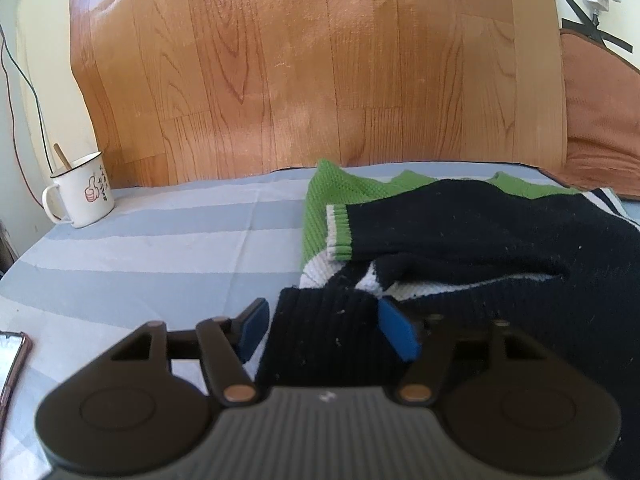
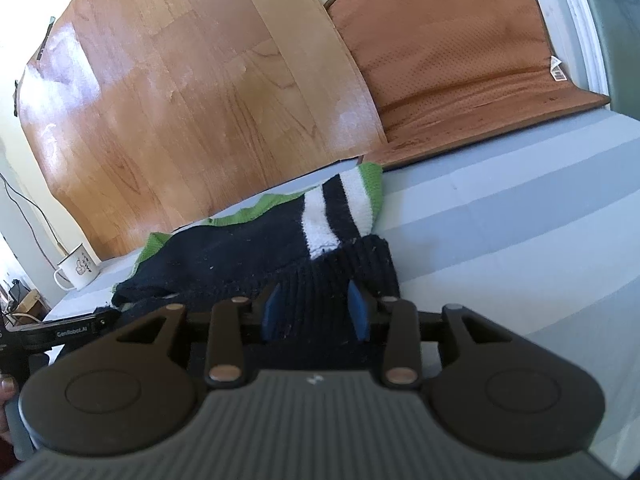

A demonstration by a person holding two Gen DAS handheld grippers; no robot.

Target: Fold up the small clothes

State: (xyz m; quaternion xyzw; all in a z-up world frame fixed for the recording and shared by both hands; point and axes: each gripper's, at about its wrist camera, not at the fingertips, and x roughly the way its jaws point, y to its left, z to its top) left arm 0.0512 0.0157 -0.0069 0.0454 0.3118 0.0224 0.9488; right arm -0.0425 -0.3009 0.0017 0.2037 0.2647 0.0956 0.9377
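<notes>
Looks like the fold is right at the pick-up step. The small black knit sweater with green and white stripes (image 1: 480,232) lies rumpled on the grey-and-white striped sheet (image 1: 160,240), one sleeve with a green-white cuff (image 1: 339,232) thrown across the body.

The left gripper (image 1: 326,326) has its jaws wide apart, straddling the ribbed black hem (image 1: 320,332) at one corner. The right gripper (image 2: 316,312) sits on the other end of that hem (image 2: 352,268), jaws also apart with the knit between them, not pinched.

Next move is probably closing both on the hem and lifting together so the fabric carries evenly toward the far edge.

Around it: a white enamel mug with a thumbs-up print (image 1: 82,192) sits well off to the left, a phone (image 1: 12,360) near the edge, wood-grain panel (image 1: 300,60) behind, and a brown padded mat (image 2: 460,60) propped up.
</notes>
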